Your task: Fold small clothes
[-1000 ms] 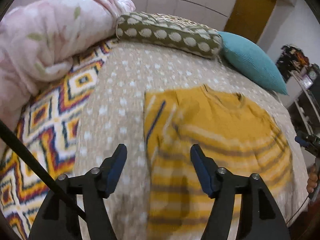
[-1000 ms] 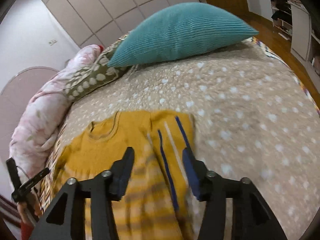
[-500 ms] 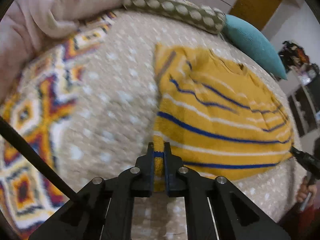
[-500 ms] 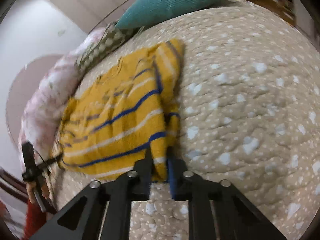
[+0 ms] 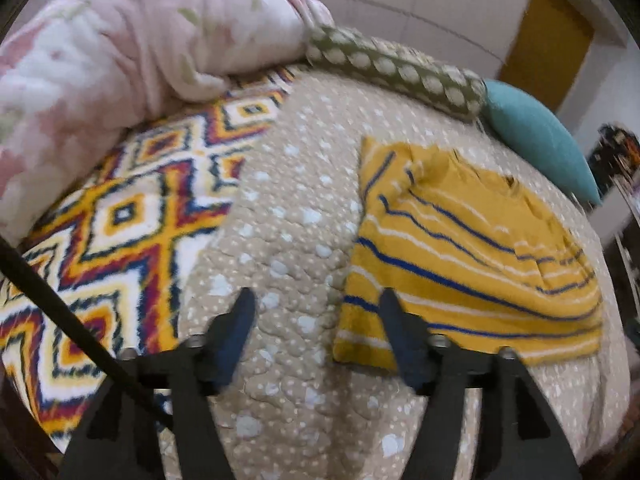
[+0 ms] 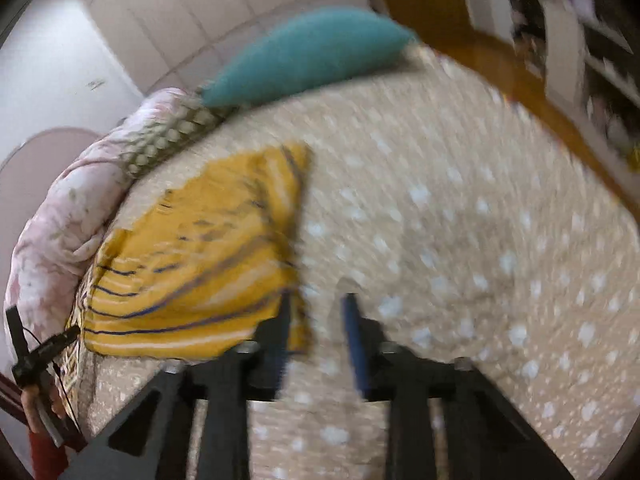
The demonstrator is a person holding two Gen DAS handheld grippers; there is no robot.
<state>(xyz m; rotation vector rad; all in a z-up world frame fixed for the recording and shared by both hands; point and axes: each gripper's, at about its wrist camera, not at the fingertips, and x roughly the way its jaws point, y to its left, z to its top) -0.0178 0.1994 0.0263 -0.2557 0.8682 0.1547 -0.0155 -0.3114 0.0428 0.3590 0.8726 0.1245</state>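
Observation:
A yellow sweater (image 5: pixel 460 264) with blue and white stripes lies folded on the dotted beige bedcover (image 5: pixel 292 240). My left gripper (image 5: pixel 316 312) hovers at its near left corner with the jaws opening. The right finger (image 5: pixel 400 332) overlaps that corner, and only bedcover shows between the jaws. In the blurred right wrist view the sweater (image 6: pixel 192 264) lies to the left. My right gripper (image 6: pixel 316 312) is at its near right corner, jaws opening. A strip of yellow cloth shows loose beside the left finger (image 6: pixel 280 328), not pinched.
A pink floral duvet (image 5: pixel 120 40) and a bright patterned blanket (image 5: pixel 120 220) fill the bed's left side. An olive dotted bolster (image 5: pixel 400 72) and a teal pillow (image 5: pixel 536 140) line the far edge. Shelves (image 6: pixel 600 60) stand on the right. A hand (image 6: pixel 28 398) shows at lower left.
Both grippers closed on the sweater's near corners half a second ago. They have since let go and opened, and each has moved outward off its corner.

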